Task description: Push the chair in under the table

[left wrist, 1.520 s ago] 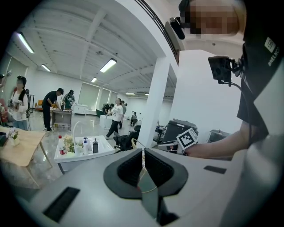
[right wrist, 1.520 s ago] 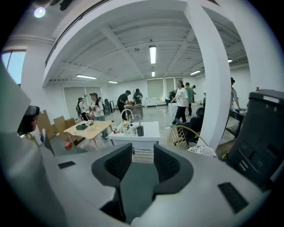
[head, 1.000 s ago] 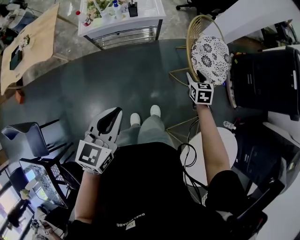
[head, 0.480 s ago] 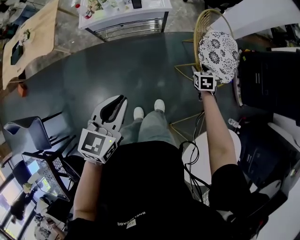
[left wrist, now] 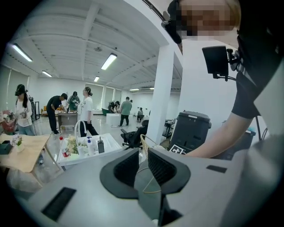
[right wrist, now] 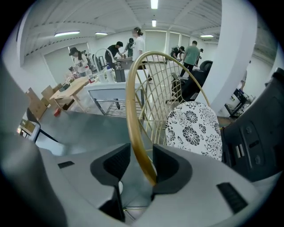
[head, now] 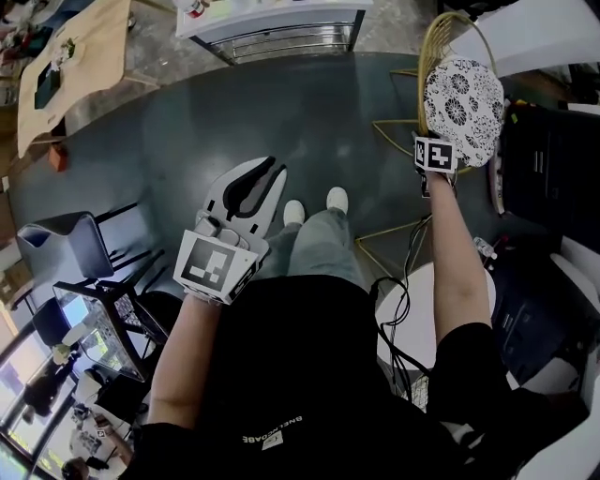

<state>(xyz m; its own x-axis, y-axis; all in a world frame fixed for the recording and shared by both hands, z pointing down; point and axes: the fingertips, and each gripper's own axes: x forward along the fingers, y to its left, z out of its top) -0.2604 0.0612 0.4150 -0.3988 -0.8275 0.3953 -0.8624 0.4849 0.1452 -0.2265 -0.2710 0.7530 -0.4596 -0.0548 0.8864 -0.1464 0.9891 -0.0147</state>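
**Chair** (right wrist: 132, 115): gold wire frame with a hooped back and a black-and-white floral cushion (right wrist: 193, 128). It stands on the dark floor at the upper right of the head view, well clear of the person's white shoes (head: 293, 212).

**Right gripper** (right wrist: 141, 160): held at arm's length on the chair back. The jaws are set wide and closing, with the gold hoop rim between them. The rim lies against one pad, and a gap shows on the other side.

**Left gripper** (head: 258, 178): held low in front of the body, over the floor, well apart from the chair. The jaws are opening with a narrow gap, and nothing is between them.

**Surroundings:**
- Black unit (head: 553, 159): just beside the chair on its right, close to the cushion.
- White pillar (right wrist: 235, 57): behind the chair.
- Round white stool (head: 417, 300): below the right forearm, with black cables trailing across it.
- White cart (head: 281, 22): beyond the open floor, loaded with bottles.
- Wooden desk (head: 98, 42): far left.
- Dark seat (head: 56, 251): at the left edge.
- People (right wrist: 140, 42): standing at far desks.

Which desk the chair belongs to cannot be told.
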